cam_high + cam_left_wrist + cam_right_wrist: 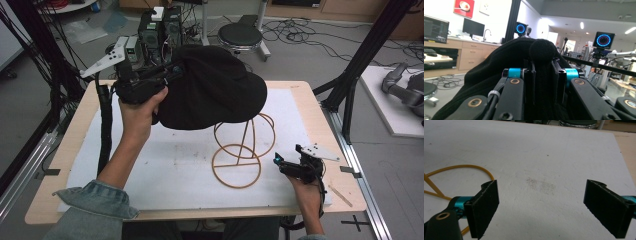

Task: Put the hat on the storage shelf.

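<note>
Two grippers are seen over a worktop (300, 95) covered by a white mat (165, 175). A black hat (212, 90) is held up in the air by the left gripper (167, 70), above the far left part of the mat and partly over the top of a tan wire stand (242, 150); whether the hat touches the stand's upper loop cannot be told from the high view. In the left gripper view the fingers (532, 82) are seen drawn close together and clamped on a fold of the black hat (511, 57), with a rounded bulge of the fabric (pushed up between them) rising just above the tips. The rest of the hat spreads out to the left and beyond the fingers, hiding most of the room behind it.

The wire stand is set upright near the middle of the mat, its ring base lying flat and its upper loops rising under the hat's brim.

The right gripper (282, 162) is held low at the near right corner of the mat, just beside the stand's base and apart from it. In the right gripper view its fingers (485, 207) stand wide apart with only bare white mat (541, 157) between them, and a curve of the wire stand (461, 168) is seen at the left.
</note>
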Demonstrator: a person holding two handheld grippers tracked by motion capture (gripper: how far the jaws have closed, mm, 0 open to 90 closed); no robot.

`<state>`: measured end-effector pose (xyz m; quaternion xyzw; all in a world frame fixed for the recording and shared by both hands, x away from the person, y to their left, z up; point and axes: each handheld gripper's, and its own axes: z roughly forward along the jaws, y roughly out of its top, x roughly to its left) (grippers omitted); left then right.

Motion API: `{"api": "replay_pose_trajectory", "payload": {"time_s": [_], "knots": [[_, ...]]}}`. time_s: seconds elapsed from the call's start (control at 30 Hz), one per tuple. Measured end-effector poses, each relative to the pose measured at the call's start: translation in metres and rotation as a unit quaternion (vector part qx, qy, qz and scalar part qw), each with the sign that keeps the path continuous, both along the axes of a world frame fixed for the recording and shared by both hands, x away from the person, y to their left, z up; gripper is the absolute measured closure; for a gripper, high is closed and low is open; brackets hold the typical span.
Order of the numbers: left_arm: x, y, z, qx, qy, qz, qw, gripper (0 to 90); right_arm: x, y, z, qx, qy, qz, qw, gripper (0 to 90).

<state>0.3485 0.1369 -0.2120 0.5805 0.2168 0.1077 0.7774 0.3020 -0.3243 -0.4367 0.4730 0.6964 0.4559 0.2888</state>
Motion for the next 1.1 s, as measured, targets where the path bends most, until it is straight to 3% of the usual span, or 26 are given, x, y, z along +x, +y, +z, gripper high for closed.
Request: {"api": "replay_pose_trajectory", "payload": {"time_s": [0.2,0.43,0.53,0.9,1.1], "knots": [[0.005,-0.006,-0.011,0.013,0.012,-0.010,0.9998,76.7,0.000,0.000,0.000,-0.001,-0.001,-0.001,1.0000,12.8],[0.006,-0.025,-0.024,0.059,0.013,-0.017,0.9981,76.7,0.000,0.000,0.000,0.000,0.000,-0.001,1.0000,12.8],[0.007,-0.034,-0.029,0.068,0.014,-0.023,0.9973,76.6,0.000,0.000,0.000,0.000,-0.001,-0.001,1.0000,12.8],[0.006,-0.067,-0.043,0.121,0.007,-0.041,0.9918,75.4,0.001,-0.001,-0.001,0.001,0.000,-0.001,1.0000,12.8],[0.007,-0.076,-0.053,0.134,0.009,-0.048,0.9897,73.1,0.000,-0.001,-0.001,0.004,0.002,-0.002,1.0000,12.8]]}}
